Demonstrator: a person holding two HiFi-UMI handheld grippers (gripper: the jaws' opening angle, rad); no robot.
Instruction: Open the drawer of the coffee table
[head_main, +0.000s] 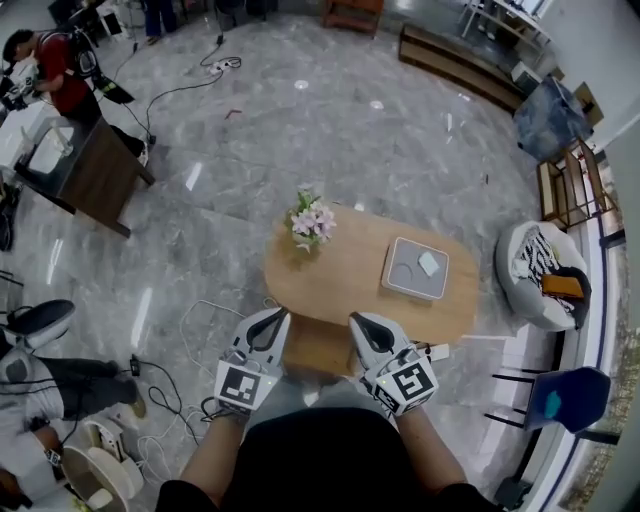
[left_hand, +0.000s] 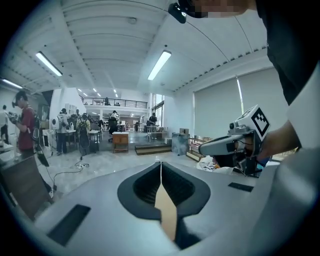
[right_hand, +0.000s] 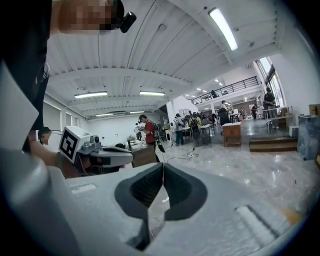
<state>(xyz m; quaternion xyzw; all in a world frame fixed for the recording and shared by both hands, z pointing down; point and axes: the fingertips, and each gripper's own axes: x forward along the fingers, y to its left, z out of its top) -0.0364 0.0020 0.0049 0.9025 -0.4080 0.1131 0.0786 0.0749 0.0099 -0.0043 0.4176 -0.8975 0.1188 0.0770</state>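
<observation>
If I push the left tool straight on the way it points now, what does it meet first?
Nothing near. The left tool, shut, points almost level above the coffee table, out over open floor. The way looks free as far as the distant wooden cabinet, though depth is unclear.

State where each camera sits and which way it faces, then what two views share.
Head view: on the head, facing steeply down at the coffee table; forearms, left gripper and right gripper show.
Left gripper view: on the left gripper, facing roughly level across the hall; its shut jaws show.
Right gripper view: likewise on the right gripper; shut jaws show.
Shared: each gripper view shows the other gripper.
</observation>
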